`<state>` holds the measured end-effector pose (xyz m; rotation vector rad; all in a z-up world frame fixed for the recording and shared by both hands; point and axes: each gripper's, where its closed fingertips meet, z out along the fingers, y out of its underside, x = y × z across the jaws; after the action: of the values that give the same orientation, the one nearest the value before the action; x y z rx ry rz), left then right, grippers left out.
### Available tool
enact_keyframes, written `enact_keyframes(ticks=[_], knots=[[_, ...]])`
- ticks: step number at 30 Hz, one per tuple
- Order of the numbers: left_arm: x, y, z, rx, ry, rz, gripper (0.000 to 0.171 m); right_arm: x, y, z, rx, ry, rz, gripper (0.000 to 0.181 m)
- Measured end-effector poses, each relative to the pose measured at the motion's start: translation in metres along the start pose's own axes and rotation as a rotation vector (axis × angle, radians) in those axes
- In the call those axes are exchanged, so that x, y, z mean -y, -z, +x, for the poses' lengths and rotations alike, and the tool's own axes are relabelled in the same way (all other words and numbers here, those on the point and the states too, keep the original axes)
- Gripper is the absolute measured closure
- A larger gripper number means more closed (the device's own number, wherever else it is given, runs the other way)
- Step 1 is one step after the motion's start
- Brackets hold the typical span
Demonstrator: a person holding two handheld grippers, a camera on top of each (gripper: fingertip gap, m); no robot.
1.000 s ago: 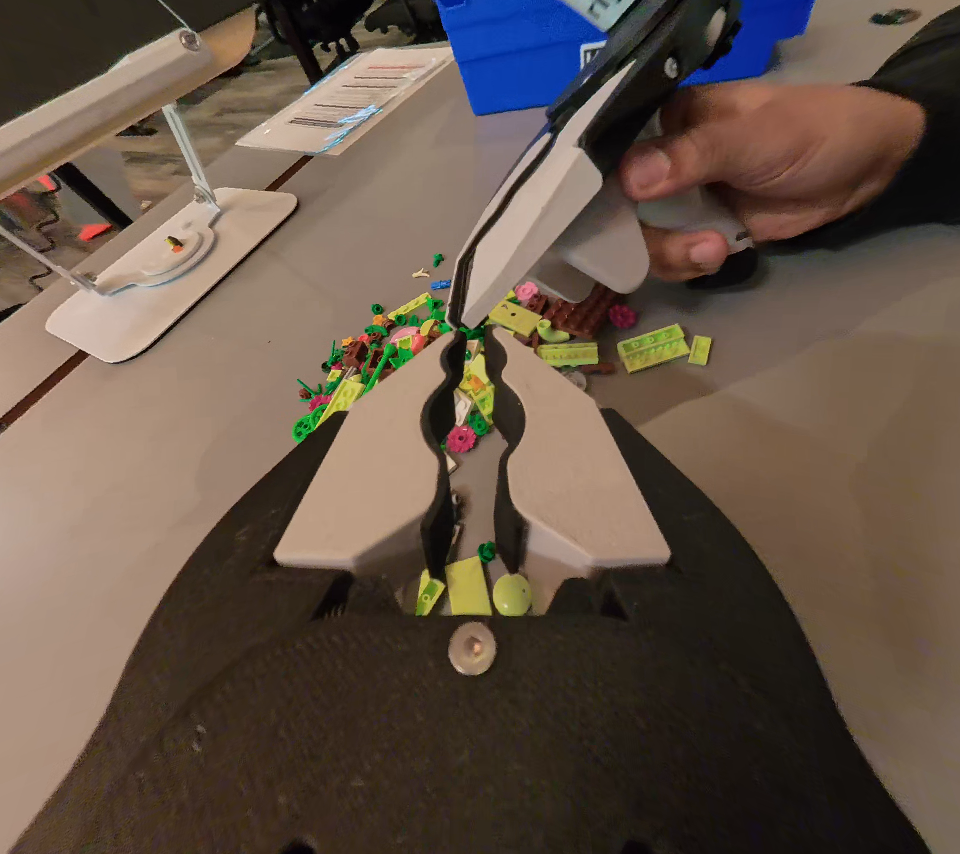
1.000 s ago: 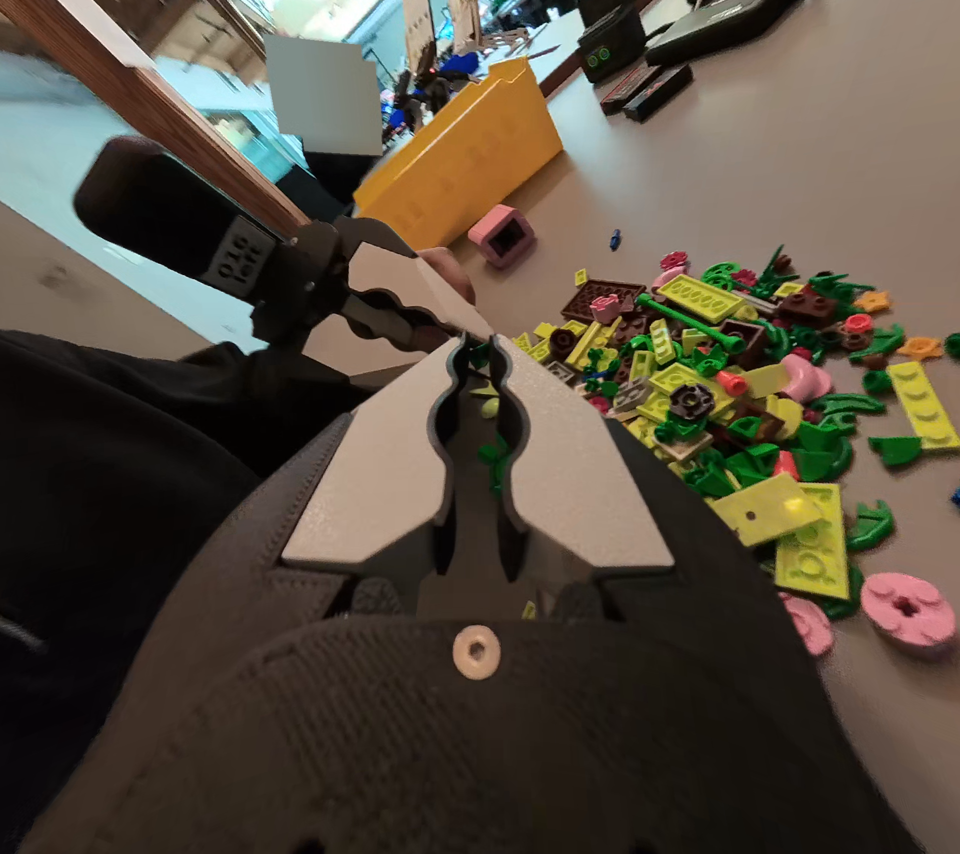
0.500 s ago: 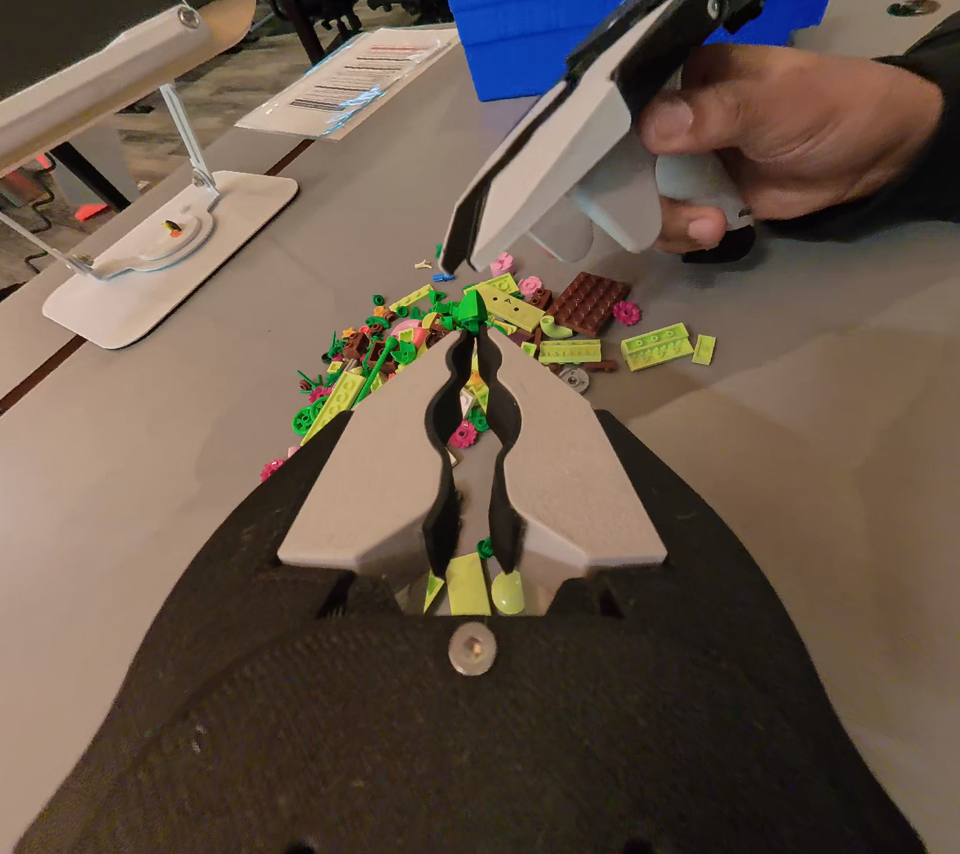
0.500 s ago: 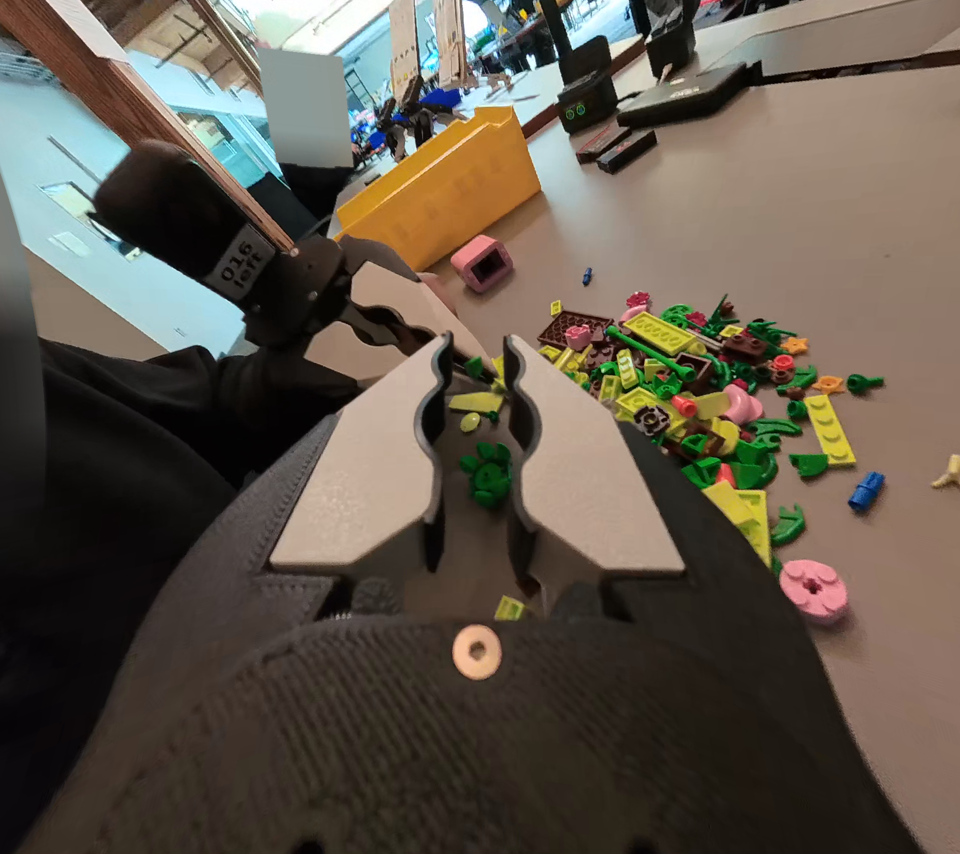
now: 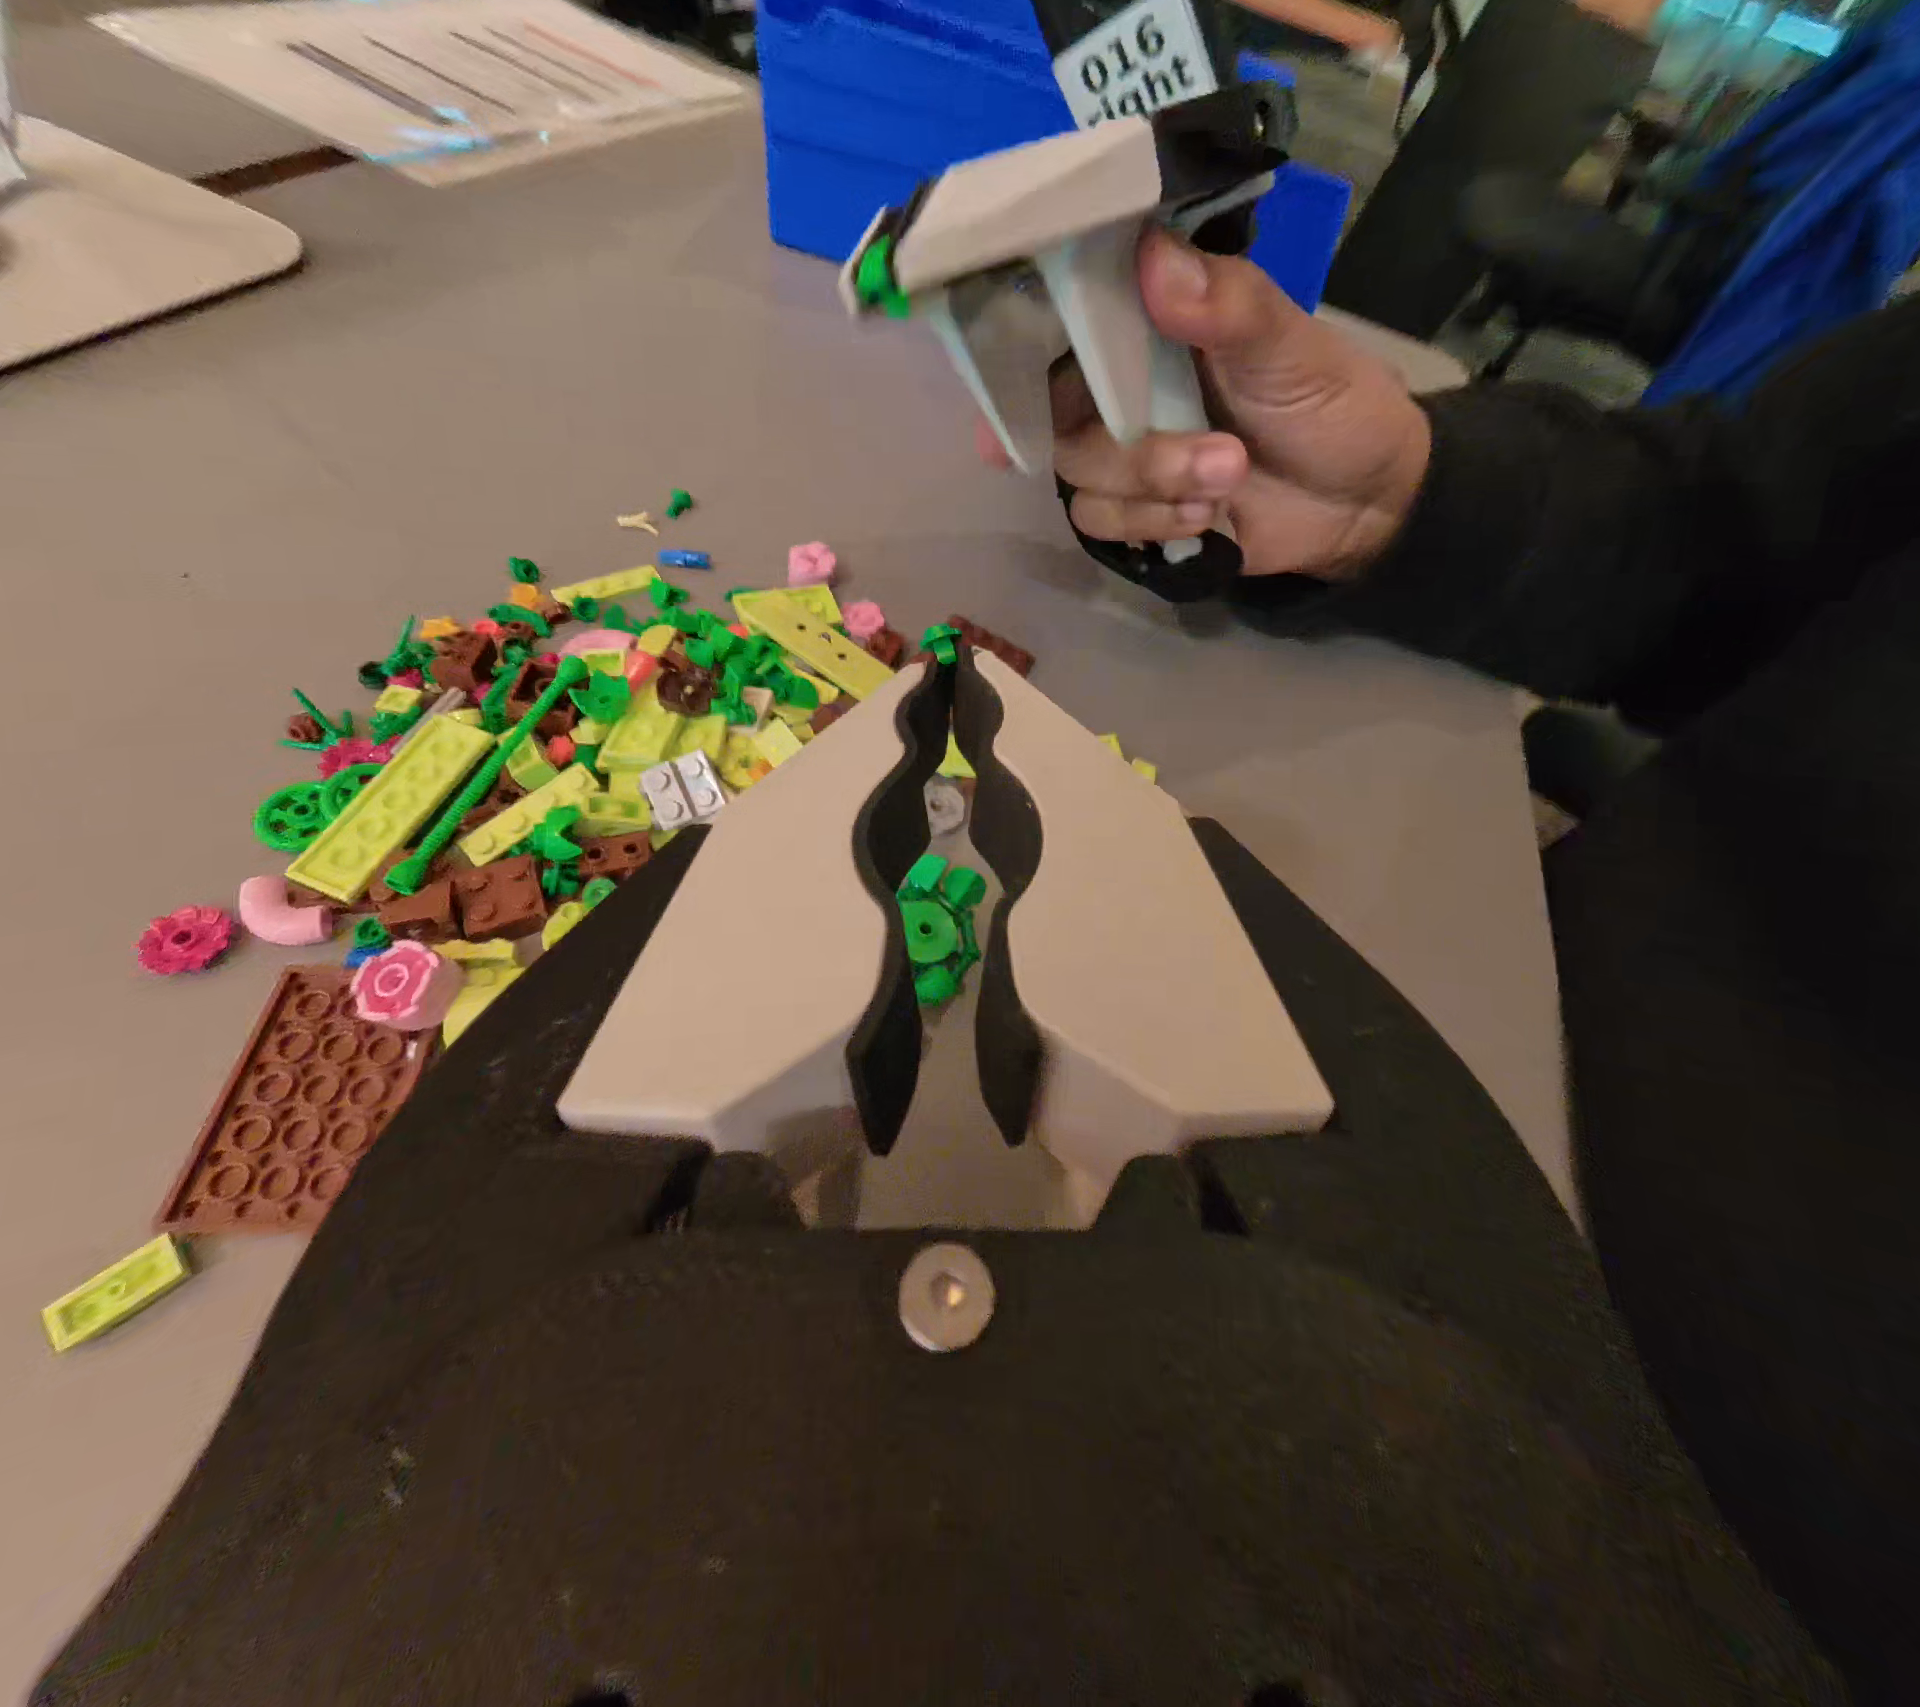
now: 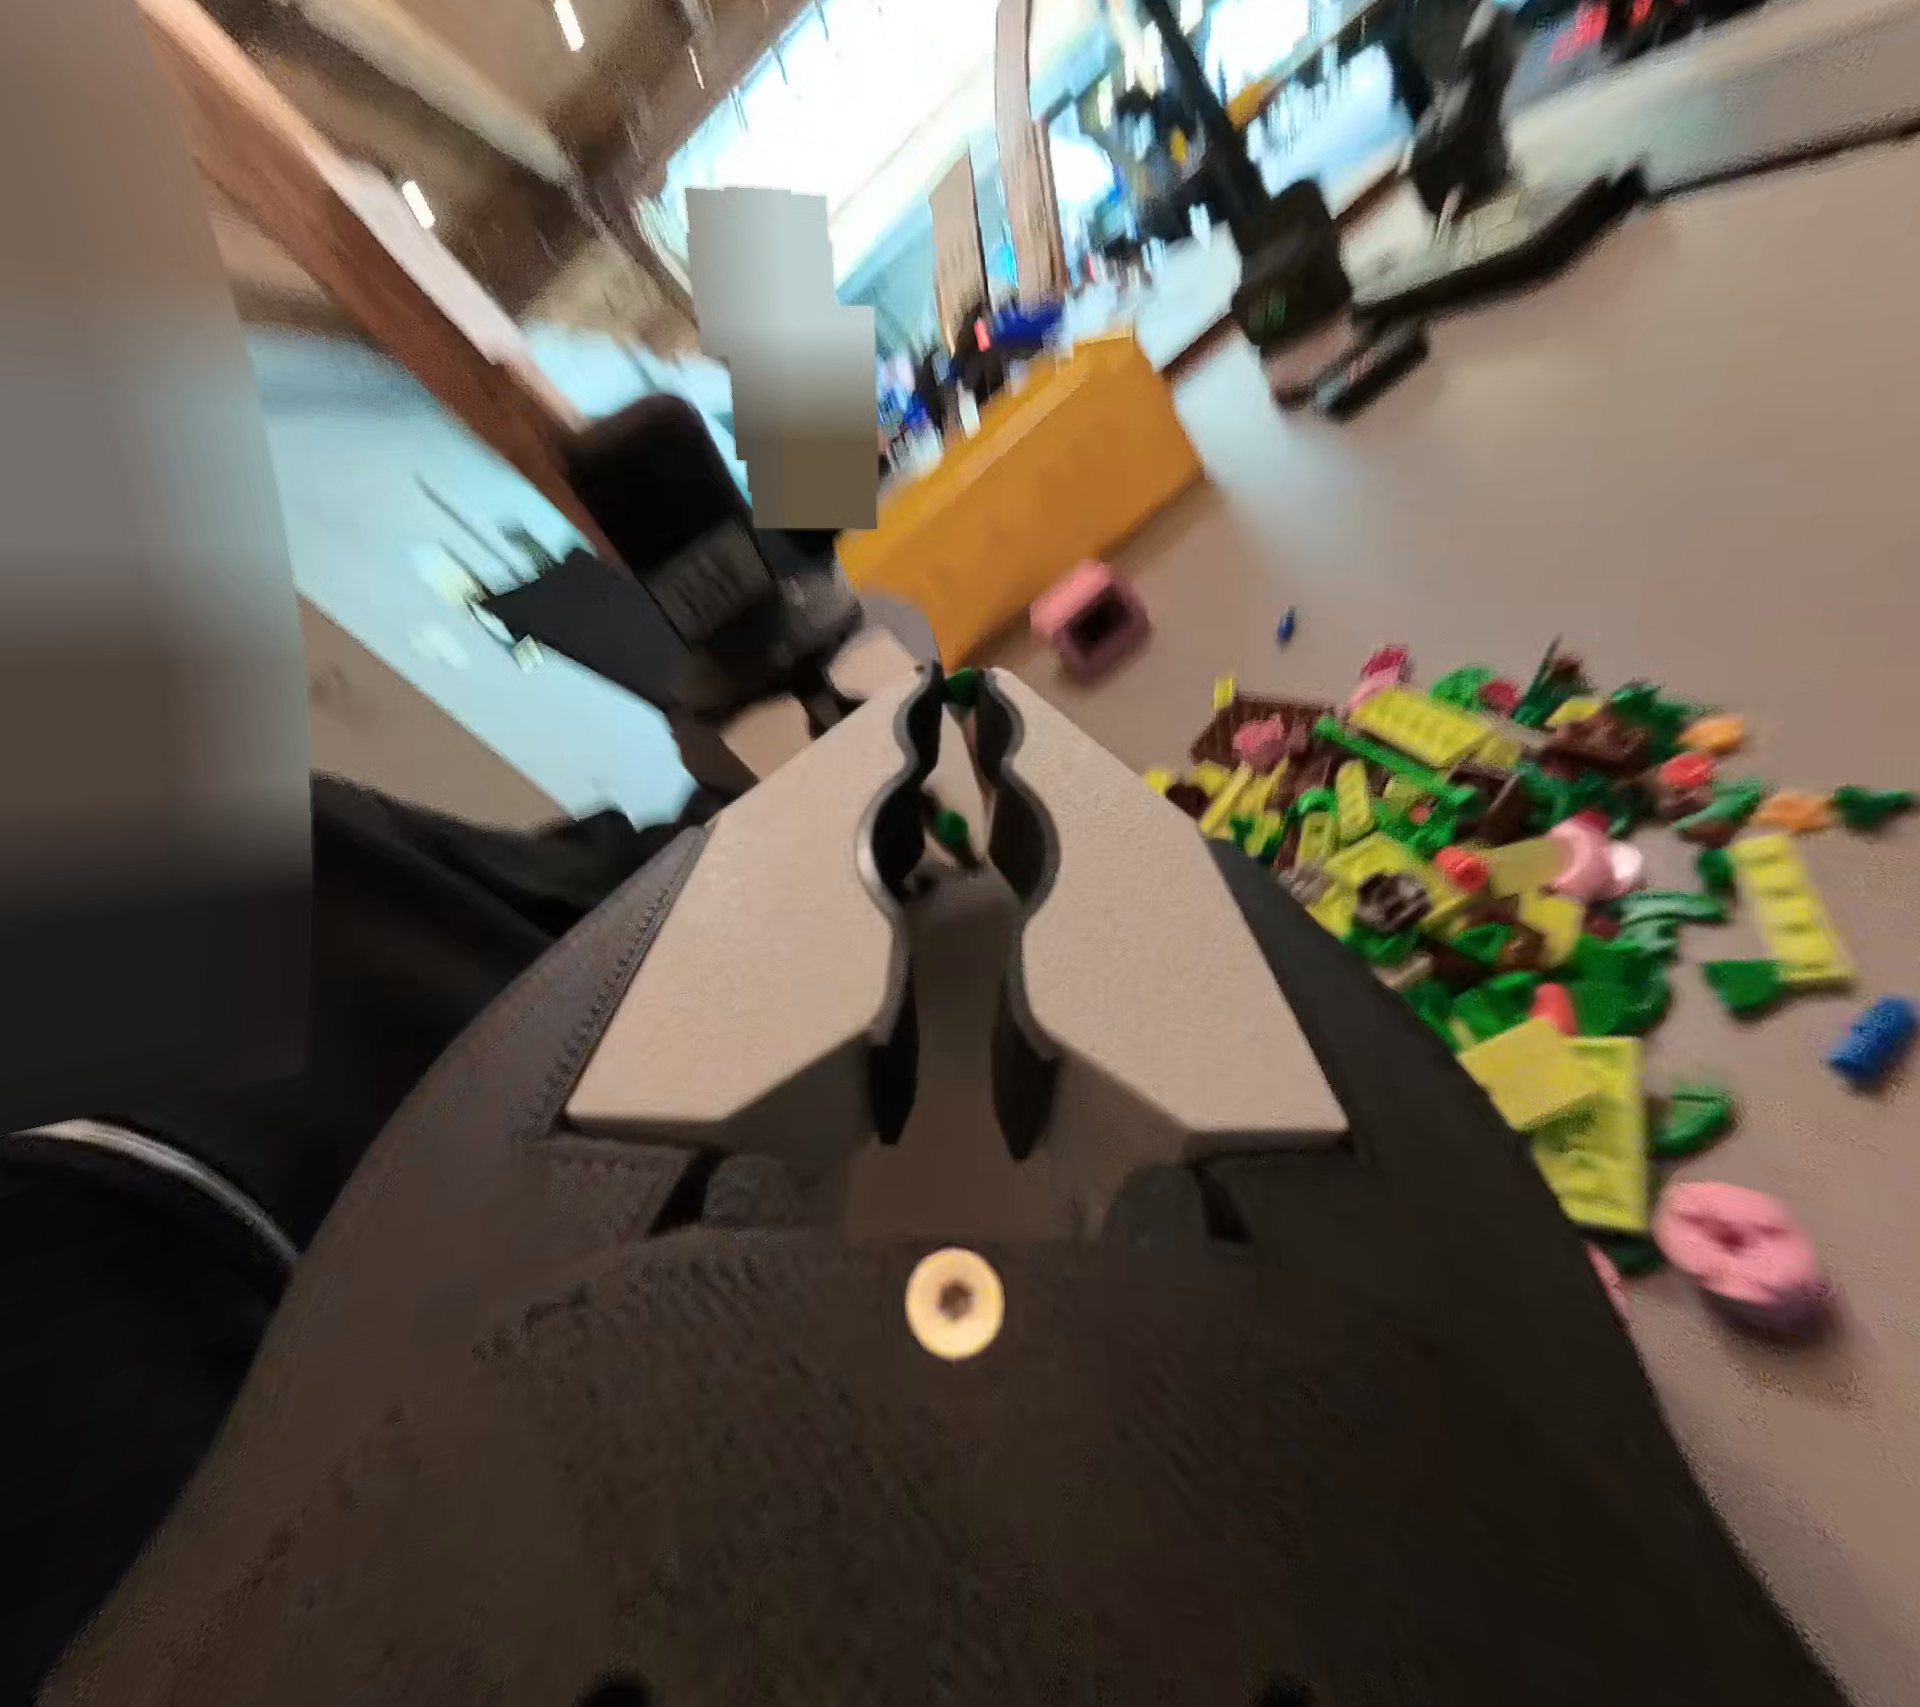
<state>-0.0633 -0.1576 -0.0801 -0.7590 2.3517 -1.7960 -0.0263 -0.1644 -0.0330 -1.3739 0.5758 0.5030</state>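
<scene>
Left claw (image 5: 945, 670): centre frame of the left wrist view, tips pinched on a small green piece (image 5: 938, 642), low over the near edge of the heap.
Brick heap (image 5: 540, 753): left of centre, loose green, lime, brown and pink pieces on the grey tabletop (image 5: 520, 369); brown plate (image 5: 296, 1101) at lower left.
Right claw (image 5: 878, 275): upper centre, raised off the tabletop, clamped on a green bit (image 5: 876, 267); a hand (image 5: 1247, 421) grips it.
Blue bin (image 5: 894, 99): top centre, behind.
Yellow bin (image 6: 1029, 494): blurred, mid-frame in the right wrist view.
</scene>
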Motion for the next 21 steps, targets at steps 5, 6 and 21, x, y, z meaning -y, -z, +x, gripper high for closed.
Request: enact_keyframes(ticks=[5, 6, 21], knots=[[0.009, 0.009, -0.016, 0.044, -0.021, 0.034, 0.171, 0.008, 0.018, 0.020, -0.051, -0.004, 0.005, 0.177], [0.007, 0.008, -0.018, 0.056, -0.032, 0.028, 0.171, 0.008, 0.015, 0.017, -0.013, -0.029, 0.008, 0.177], [-0.048, 0.000, -0.065, 0.293, -0.252, -0.278, 0.159, -0.036, 0.015, 0.096, -0.514, 0.317, -0.354, 0.177]])
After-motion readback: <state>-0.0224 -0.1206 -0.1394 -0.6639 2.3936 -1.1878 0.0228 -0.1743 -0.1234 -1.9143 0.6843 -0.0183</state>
